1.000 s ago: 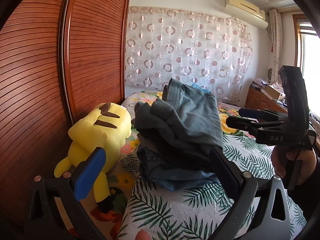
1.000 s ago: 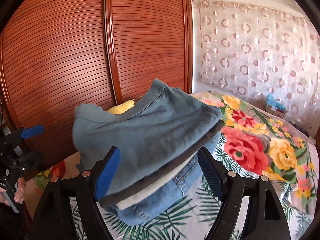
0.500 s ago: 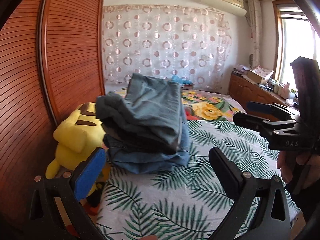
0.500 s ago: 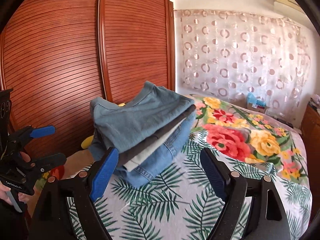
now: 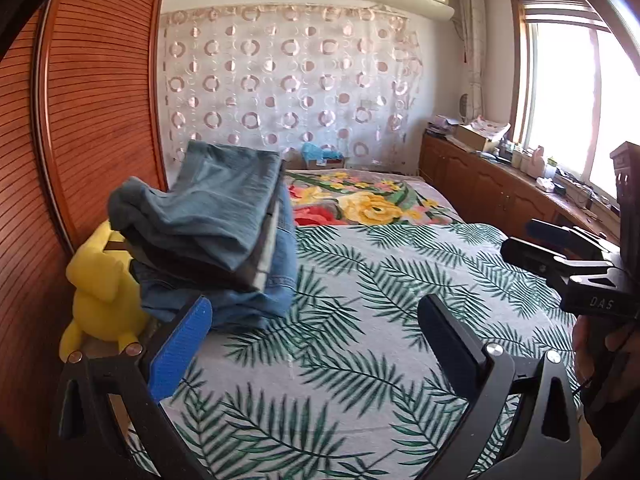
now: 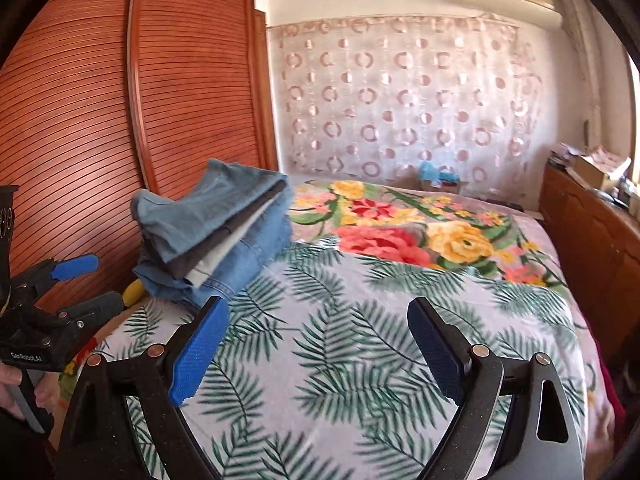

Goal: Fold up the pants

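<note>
A stack of folded pants (image 5: pixel 216 236) (image 6: pixel 216 236), blue denim with grey layers between, rests at the left edge of the bed (image 5: pixel 400 280) (image 6: pixel 400 300). My left gripper (image 5: pixel 312 320) stands open over the leaf-print cover, a little right of the stack and apart from it. My right gripper (image 6: pixel 316 320) hovers with its jaws opening and nothing between them, the stack ahead to its left. Each gripper shows in the other's view: the right gripper (image 5: pixel 560 248) at the right edge, the left gripper (image 6: pixel 76 280) at the left edge.
A yellow plush toy (image 5: pixel 100 288) sits between the stack and the slatted wooden wardrobe (image 5: pixel 92 120). A flower-print blanket (image 6: pixel 412 228) covers the far half of the bed. Wooden cabinets (image 5: pixel 500 192) line the right wall under a window. A patterned curtain (image 6: pixel 400 100) hangs behind.
Both grippers have drawn back from the folded stack and swung right; the stack now lies farther off and to the left in both views. The right jaws stand slightly wider.
</note>
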`<state>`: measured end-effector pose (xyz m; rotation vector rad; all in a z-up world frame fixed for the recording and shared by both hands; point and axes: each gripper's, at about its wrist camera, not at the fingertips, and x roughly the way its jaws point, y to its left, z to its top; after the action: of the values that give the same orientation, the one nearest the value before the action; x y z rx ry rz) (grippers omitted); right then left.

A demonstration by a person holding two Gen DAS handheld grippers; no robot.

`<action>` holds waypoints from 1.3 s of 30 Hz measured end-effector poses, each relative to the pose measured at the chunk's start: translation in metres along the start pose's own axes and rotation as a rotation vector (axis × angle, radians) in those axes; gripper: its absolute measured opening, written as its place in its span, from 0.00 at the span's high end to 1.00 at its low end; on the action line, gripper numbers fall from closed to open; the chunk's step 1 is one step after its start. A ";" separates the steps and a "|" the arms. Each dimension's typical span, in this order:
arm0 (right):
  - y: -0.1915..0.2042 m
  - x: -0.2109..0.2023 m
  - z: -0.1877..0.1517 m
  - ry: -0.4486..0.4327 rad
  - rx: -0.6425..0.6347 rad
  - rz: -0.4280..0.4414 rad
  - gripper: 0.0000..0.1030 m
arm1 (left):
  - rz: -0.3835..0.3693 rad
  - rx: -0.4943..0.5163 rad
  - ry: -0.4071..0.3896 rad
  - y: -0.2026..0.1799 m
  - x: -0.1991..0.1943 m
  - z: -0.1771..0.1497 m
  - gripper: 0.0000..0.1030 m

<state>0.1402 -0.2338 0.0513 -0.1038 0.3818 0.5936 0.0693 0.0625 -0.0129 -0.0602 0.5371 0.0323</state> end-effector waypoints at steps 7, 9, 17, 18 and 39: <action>0.011 -0.042 -0.016 -0.010 0.040 -0.070 0.06 | -0.022 0.027 0.009 -0.029 -0.008 -0.006 0.00; 0.016 -0.051 -0.019 -0.011 0.056 -0.080 0.05 | -0.024 0.030 0.009 -0.035 -0.011 -0.006 0.00; 0.029 -0.079 -0.034 -0.032 0.088 -0.143 0.05 | -0.050 0.051 0.011 -0.061 -0.018 -0.007 0.00; 0.030 -0.080 -0.036 -0.033 0.092 -0.144 0.05 | -0.053 0.055 0.011 -0.063 -0.018 -0.006 0.00; 0.043 -0.110 -0.038 -0.094 0.121 -0.202 0.03 | -0.073 0.074 -0.058 -0.083 -0.053 0.016 0.00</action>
<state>0.0197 -0.2637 0.0585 0.0025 0.3104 0.3735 0.0360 -0.0196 0.0318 -0.0063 0.4777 -0.0570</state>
